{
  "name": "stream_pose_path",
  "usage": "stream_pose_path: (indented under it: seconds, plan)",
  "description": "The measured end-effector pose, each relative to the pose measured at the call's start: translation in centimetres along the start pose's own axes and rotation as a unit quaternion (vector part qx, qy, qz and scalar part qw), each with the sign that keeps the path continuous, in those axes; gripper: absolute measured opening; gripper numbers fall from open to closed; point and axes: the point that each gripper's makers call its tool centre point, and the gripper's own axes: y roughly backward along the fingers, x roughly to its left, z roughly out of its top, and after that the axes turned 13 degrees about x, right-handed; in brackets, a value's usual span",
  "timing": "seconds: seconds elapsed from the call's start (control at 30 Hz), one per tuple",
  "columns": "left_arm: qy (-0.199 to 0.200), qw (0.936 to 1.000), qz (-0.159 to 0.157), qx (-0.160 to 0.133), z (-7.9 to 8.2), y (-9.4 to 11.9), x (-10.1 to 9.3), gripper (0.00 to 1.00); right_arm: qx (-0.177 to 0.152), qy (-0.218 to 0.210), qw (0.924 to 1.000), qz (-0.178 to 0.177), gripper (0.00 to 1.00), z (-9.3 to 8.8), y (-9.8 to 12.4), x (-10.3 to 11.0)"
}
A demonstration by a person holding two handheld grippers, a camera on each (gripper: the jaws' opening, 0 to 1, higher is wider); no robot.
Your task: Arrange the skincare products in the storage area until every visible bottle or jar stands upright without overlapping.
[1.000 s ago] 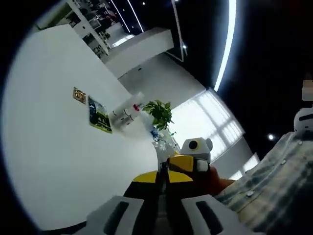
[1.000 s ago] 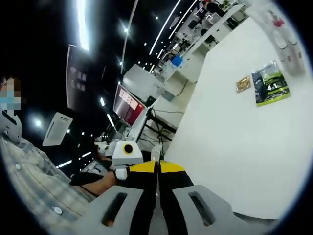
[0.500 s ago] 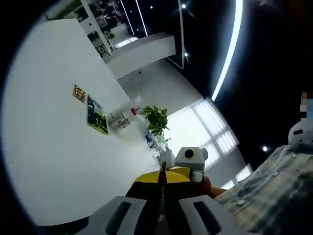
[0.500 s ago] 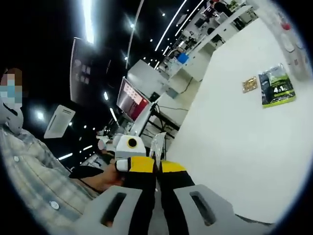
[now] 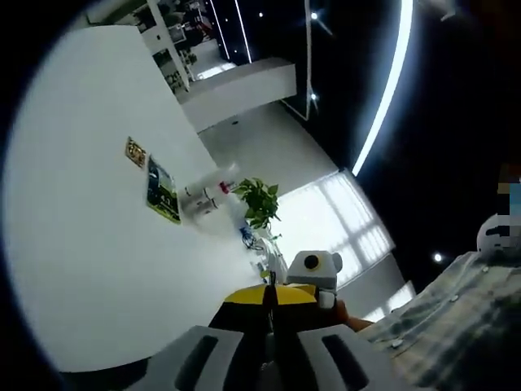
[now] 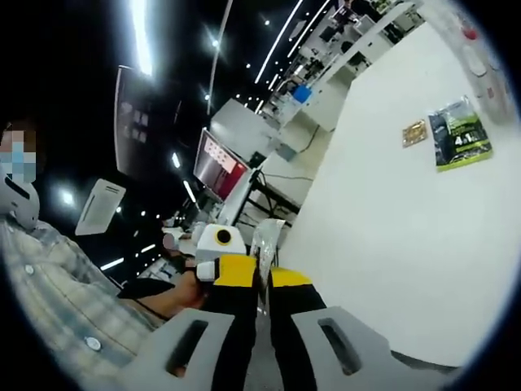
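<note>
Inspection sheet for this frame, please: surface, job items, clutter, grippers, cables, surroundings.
Surface: white table, mostly bare.
Job's things: white bottles at the far edge, one with a red cap; too small to tell whether they stand or lie.
Clutter: green packet lying flat, small gold packet beside it, apart.
Grippers: left gripper and right gripper raised off the table, jaws together, nothing between them.
Cables: dark cables beside the table's far end.
Surroundings: potted plant by bright windows, screen, ceiling light strips, person's plaid sleeve.
</note>
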Motion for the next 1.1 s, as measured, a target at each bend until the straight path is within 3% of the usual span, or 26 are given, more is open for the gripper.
stream_pose_path:
  seconds: [0.23,0.43,0.53,0.8,0.97,1.1]
  plan:
    - [0.011,0.9998,-0.003,-0.014,0.5,0.3,0.1,0.01,0.005,0.004,1.0000,-0.001,0.06,-0.2,0.0,-0.2]
    - [0.018,0.9996,-0.006,-0.023,0.7,0.5,0.3,0.01,0.004,-0.005,1.0000,0.007,0.01,-0.2,0.1,0.2]
    - [0.027,0.9990,-0.025,-0.027,0.8,0.4,-0.1,0.01,0.000,-0.011,0.9998,0.016,0.01,-0.1,0.3,0.3]
    - [0.007,0.9987,-0.042,-0.030,0.9,0.4,-0.6,0.02,-0.003,-0.022,0.9994,0.028,0.01,0.0,0.3,0.5]
    - [-0.010,0.9991,-0.032,-0.027,0.8,0.4,-0.4,0.04,-0.002,-0.020,0.9994,0.029,0.01,-0.1,0.2,0.5]
    - [-0.011,0.9988,-0.045,-0.019,0.4,-0.1,-1.0,0.13,0.003,-0.014,0.9994,0.032,0.01,-0.3,-0.1,0.8]
